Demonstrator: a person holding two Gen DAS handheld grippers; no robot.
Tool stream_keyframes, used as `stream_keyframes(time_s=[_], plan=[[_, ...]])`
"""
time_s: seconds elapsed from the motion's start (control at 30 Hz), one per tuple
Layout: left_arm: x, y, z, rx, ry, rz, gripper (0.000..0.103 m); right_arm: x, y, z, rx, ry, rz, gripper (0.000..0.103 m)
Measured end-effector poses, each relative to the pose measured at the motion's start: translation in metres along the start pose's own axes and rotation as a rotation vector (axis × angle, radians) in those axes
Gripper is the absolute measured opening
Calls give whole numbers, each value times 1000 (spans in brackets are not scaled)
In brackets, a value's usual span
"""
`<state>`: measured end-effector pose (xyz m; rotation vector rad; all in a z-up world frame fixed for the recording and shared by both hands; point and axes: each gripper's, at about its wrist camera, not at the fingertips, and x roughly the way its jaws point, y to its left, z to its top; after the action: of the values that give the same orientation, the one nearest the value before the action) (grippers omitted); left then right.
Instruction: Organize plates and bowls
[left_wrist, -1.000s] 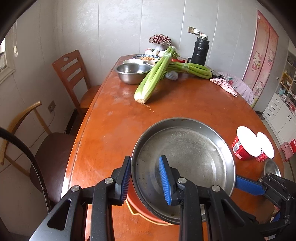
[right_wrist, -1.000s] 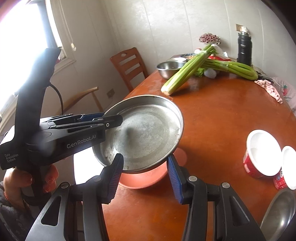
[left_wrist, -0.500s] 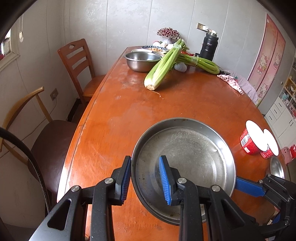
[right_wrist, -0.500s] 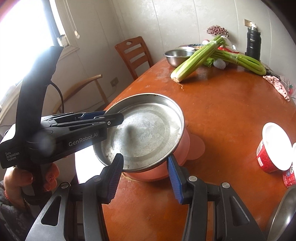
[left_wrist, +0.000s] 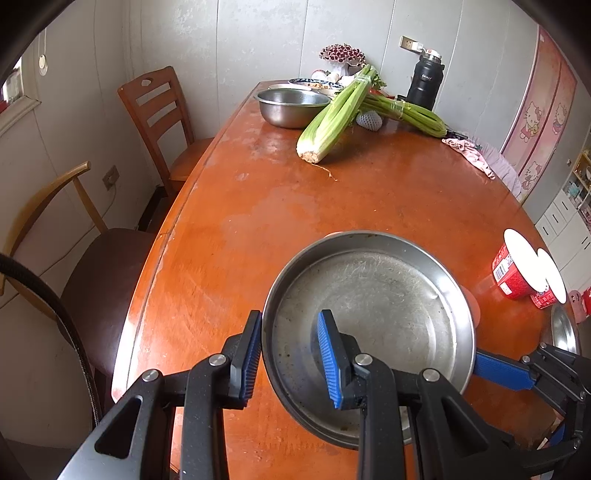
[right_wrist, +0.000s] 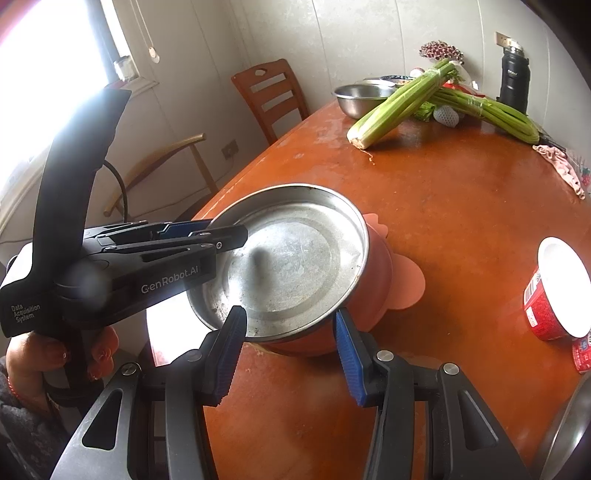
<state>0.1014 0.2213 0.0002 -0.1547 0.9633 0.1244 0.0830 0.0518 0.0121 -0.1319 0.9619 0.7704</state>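
A shallow steel plate (left_wrist: 373, 314) (right_wrist: 291, 262) sits on top of an orange plastic bowl (right_wrist: 376, 273) near the table's front left edge. My left gripper (left_wrist: 290, 354) straddles the plate's near rim, one pad outside and one inside, with a gap between pad and rim; it also shows in the right wrist view (right_wrist: 221, 232). My right gripper (right_wrist: 290, 350) is open, just in front of the bowl and plate, empty. Its blue finger (left_wrist: 502, 369) shows in the left wrist view.
Celery bunches (left_wrist: 336, 118), a steel bowl (left_wrist: 291, 105), a black flask (left_wrist: 424, 85) and dishes stand at the far end. Two red cups (left_wrist: 524, 266) and another steel dish (left_wrist: 565, 332) are on the right. Chairs (left_wrist: 155, 122) stand along the left table edge.
The plate has come down onto the orange bowl and both have settled on the table. Both grippers moved down and forward with it; the right gripper stayed open.
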Motion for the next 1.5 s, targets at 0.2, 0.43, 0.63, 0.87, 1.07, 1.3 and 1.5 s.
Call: stream_keyframes(time_s=[0.2,0.43,0.63,0.87,1.07,1.3,1.5], plan=[[4,1,-1,-3,9,5,30,6,0,1,-4,12,2,51],[8,1,-3,-2,17,12,30,11,0,1,-2,21,3,51],[11,0,-4,1,23,20,30,16,-1,2,2,28,-1,51],[13,0,-4,6,27,25,30,19,-3,3,1,25,-14,51],[14,0,-4,9,27,22,30,21,-3,4,0,21,-30,51],[15,1,-3,8,25,21,30,22,-3,3,-1,21,-35,51],[15,1,-4,5,26,21,31,21,-2,3,-8,15,-39,51]])
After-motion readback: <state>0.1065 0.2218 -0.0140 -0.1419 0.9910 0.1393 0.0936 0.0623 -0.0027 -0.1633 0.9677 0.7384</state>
